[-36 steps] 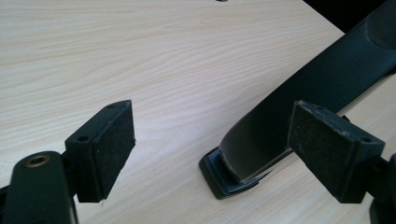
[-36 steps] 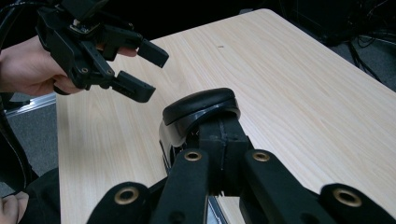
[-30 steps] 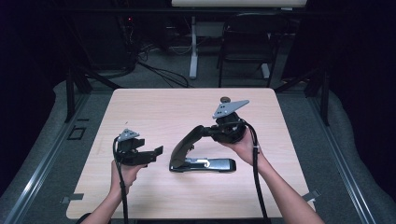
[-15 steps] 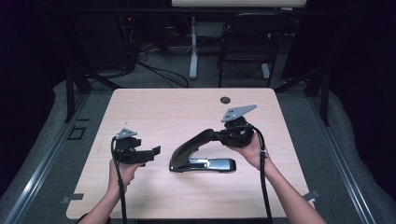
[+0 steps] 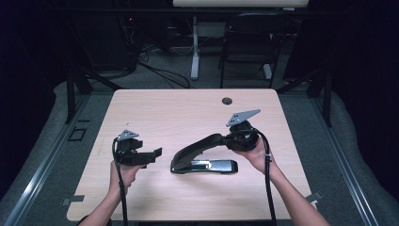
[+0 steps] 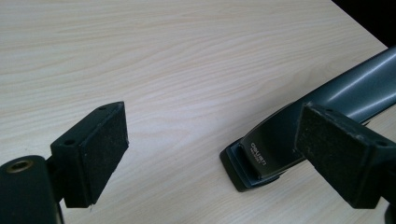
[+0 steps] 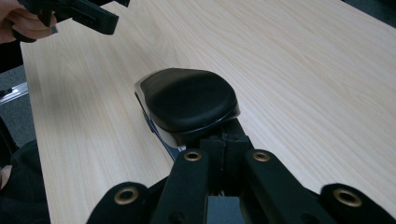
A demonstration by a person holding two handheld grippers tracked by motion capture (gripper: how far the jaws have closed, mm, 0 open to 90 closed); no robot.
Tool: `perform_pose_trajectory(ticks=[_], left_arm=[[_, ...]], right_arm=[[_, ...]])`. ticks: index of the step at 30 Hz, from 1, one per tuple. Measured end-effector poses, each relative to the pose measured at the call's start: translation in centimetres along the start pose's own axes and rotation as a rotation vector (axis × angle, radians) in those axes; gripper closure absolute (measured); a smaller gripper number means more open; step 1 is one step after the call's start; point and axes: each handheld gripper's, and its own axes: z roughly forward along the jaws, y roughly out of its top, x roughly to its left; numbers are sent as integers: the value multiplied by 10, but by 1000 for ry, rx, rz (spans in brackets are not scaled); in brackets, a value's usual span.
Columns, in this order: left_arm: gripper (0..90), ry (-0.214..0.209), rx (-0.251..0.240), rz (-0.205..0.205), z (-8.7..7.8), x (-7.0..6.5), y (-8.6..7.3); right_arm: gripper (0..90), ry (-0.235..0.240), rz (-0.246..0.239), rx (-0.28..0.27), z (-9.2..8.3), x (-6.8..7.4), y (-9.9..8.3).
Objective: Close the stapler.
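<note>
Black tongs (image 5: 157,152) with foam-faced jaws, brass-ringed screw holes, grey three-cornered top plates, trailing black cables

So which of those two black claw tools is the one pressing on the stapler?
The right gripper, jaws shut, sits on the stapler handle's raised end. The left gripper hangs open, apart from it.

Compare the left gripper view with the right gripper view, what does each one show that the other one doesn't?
Left gripper view: its own two padded jaws standing wide apart with nothing between them, and the stapler's hinge end with small lettering on it, resting on the table.

Right gripper view: its own jaws closed together, pressing on the stapler's rounded black handle pad, with the left gripper and a hand at the far corner.

Both: the same black stapler and the pale wood-grain table.
</note>
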Motion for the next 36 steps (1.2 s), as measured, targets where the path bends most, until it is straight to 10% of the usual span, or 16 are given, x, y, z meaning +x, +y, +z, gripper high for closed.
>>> perform_pose_trajectory(ticks=[36], left_arm=[[92, -2, 18, 7, 3, 0, -1]], right_arm=[[893, -60, 103, 226, 21, -29, -65]])
